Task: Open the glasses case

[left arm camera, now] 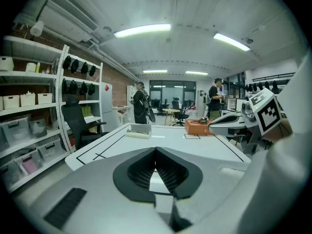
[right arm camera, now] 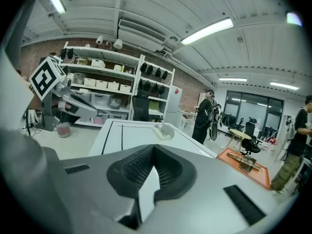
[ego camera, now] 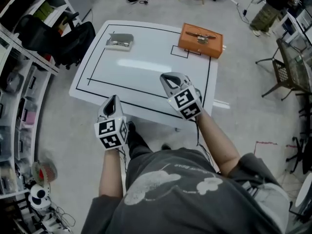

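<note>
While left gripper (ego camera: 112,101) and right gripper (ego camera: 170,79) are pressed together empty, glasses case (ego camera: 119,41) lies lengthwise along the far edge of the table (ego camera: 146,77); orange box (ego camera: 214,47) carries a metal item (ego camera: 201,37).

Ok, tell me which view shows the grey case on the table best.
The head view: the grey case lies whole, seen from above, at the table's far left corner. The left gripper view shows the case small and side-on; the right gripper view shows it likewise, small and distant.

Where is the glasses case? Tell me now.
In the head view, the grey glasses case lies near the far left corner of the white table, level with the orange box at the far right.
</note>
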A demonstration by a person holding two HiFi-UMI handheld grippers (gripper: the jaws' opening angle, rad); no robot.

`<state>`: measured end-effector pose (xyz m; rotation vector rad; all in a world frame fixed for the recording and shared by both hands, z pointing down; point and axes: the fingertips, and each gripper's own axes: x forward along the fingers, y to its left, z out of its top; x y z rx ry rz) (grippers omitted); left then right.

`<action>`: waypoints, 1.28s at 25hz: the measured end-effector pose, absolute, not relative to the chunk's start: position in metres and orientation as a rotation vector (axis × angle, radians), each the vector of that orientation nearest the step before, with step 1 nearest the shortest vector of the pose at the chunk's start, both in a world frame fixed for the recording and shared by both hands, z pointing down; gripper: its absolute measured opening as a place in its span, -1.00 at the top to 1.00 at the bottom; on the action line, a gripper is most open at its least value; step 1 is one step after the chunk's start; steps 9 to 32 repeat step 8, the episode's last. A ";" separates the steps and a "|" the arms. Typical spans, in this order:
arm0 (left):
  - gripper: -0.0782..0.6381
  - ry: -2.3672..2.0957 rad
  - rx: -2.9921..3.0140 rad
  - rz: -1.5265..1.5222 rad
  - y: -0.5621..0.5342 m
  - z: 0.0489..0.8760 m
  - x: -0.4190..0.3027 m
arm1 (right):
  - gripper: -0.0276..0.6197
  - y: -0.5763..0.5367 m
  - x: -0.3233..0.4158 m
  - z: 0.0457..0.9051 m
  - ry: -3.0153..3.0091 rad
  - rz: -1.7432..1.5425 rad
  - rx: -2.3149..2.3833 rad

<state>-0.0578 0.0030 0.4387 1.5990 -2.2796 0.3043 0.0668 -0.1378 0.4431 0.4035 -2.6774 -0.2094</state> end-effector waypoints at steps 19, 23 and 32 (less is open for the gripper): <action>0.78 -2.296 1.531 0.289 0.042 0.442 -0.037 | 0.92 -0.106 0.080 0.450 -2.701 -0.148 0.338; 0.78 -2.296 1.531 0.289 0.042 0.442 -0.037 | 0.92 -0.106 0.080 0.450 -2.701 -0.148 0.338; 0.78 -2.296 1.531 0.289 0.042 0.442 -0.037 | 0.92 -0.106 0.080 0.450 -2.701 -0.148 0.338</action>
